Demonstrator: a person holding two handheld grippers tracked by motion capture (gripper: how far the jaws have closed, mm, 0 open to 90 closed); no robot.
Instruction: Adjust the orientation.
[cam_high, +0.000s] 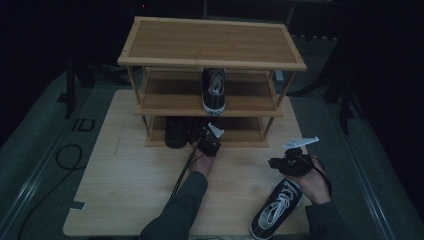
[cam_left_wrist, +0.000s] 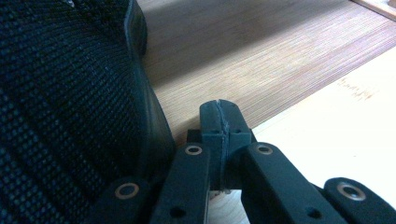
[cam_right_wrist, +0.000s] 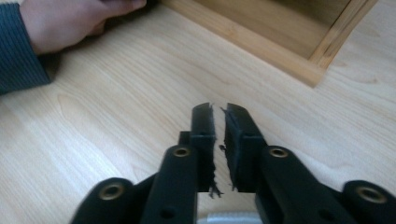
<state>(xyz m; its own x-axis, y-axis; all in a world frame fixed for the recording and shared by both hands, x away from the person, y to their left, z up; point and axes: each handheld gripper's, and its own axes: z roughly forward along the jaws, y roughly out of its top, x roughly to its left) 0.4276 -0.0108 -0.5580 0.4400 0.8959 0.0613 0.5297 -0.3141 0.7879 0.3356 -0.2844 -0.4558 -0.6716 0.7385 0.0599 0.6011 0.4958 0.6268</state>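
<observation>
Dark surroundings close in on every side of the pale wooden table (cam_high: 130, 200), which sits on a grey floor with a black cable (cam_high: 67, 157) looped off to my left. Bamboo shelving, the three-tier shoe rack (cam_high: 212, 42), stands at the far half of the table and takes up most of that end. Between the rack's front edge and me the board lies bare, the widest free stretch on my left side.

On the middle shelf one black sneaker with white laces (cam_high: 214, 90) stands toe toward me. On the bottom shelf sits a black mesh shoe (cam_left_wrist: 60, 107), and my left gripper (cam_left_wrist: 219, 116) rests just beside its sole at the shelf's front lip; its jaws are pressed together with nothing between them. From my right gripper's view, my left hand (cam_right_wrist: 70, 21) lies at that same lip.

My right gripper (cam_right_wrist: 218, 119) hovers over bare board near the rack's right front corner post, jaws nearly together with a thin slit left and nothing in it. Another black sneaker with white laces (cam_high: 276, 210) lies near the table's near edge, just below my right hand (cam_high: 315, 185), apart from the jaws.
</observation>
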